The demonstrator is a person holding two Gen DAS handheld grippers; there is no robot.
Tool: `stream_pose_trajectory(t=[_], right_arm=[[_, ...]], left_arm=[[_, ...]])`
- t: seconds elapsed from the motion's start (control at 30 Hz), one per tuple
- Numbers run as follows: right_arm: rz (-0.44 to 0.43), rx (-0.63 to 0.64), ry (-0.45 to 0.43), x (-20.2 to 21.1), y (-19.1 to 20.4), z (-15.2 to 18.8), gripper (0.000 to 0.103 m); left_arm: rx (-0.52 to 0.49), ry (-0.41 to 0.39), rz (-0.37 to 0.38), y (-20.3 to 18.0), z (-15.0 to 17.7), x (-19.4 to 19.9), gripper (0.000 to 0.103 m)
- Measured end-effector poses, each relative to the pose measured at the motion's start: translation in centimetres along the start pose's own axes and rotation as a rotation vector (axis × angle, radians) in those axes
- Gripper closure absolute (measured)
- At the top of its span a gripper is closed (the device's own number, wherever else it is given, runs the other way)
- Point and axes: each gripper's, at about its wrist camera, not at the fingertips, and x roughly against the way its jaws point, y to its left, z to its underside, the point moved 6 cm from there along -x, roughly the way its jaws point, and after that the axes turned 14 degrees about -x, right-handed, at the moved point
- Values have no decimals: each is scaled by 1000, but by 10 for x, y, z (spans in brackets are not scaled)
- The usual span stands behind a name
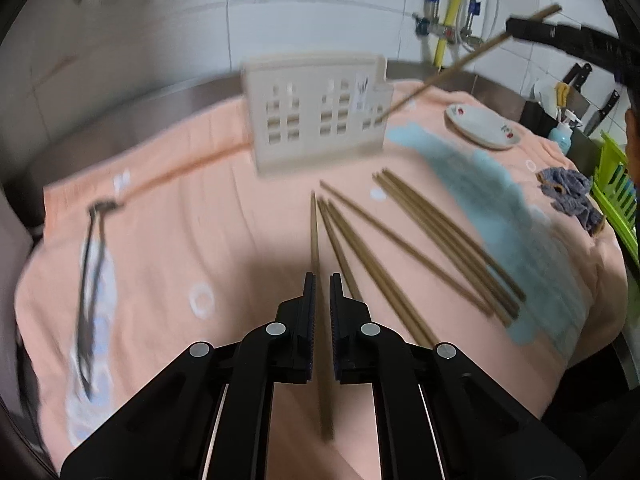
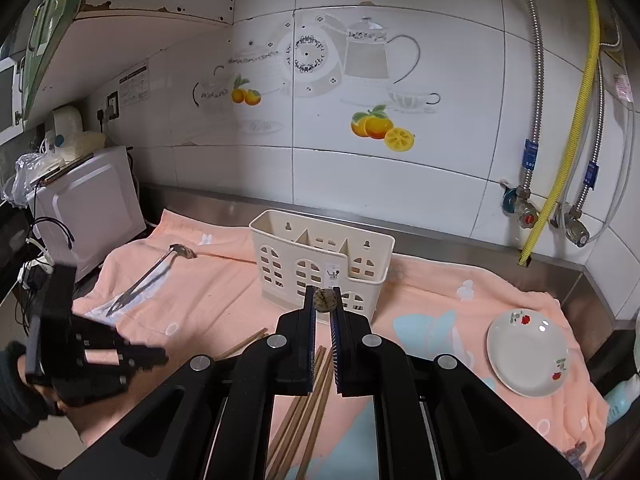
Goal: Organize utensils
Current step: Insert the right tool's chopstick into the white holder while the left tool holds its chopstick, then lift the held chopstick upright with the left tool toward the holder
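A cream plastic utensil holder point(image 1: 316, 112) point(image 2: 320, 256) stands on a peach towel point(image 1: 192, 240). Several wooden chopsticks point(image 1: 400, 248) point(image 2: 308, 408) lie loose in front of it. My left gripper point(image 1: 322, 280) is low over the towel, shut on one chopstick point(image 1: 316, 232) that runs lengthwise between its pads. In the right wrist view it shows blurred at the left point(image 2: 156, 356). My right gripper point(image 2: 324, 292) point(image 1: 510, 26) is shut on another chopstick point(image 1: 448, 72). That one slants down, its tip at the holder's right compartment, and appears end-on in the right wrist view point(image 2: 324, 300).
Metal tongs point(image 1: 94, 280) point(image 2: 152, 276) lie on the towel's left part. A white flowered plate point(image 1: 482, 126) point(image 2: 524, 352) sits at the right, with a grey rag point(image 1: 572, 196) and a green rack point(image 1: 616, 196) beyond. A microwave point(image 2: 92, 216) stands far left; pipes point(image 2: 560, 160) run down the tiled wall.
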Motion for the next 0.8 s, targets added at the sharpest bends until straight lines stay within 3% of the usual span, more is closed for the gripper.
stream_pose_trajectory(t=[0.07, 0.13, 0.37, 0.6, 0.8], right_arm=[[0, 2, -2, 0, 1, 0, 96], [-3, 5, -1, 0, 3, 0, 96], [0, 10, 5, -2, 4, 2, 96], [3, 9, 11, -3, 3, 4, 96], [-1, 1, 10, -3, 4, 5, 96]], left_arm=[[20, 24, 3, -2, 12, -6, 94], [36, 46, 3, -5, 24, -13, 83], [63, 84, 7, -8, 40, -26, 83], [86, 112, 2, -11, 51, -36, 86], [74, 117, -54, -12, 47, -35, 97]])
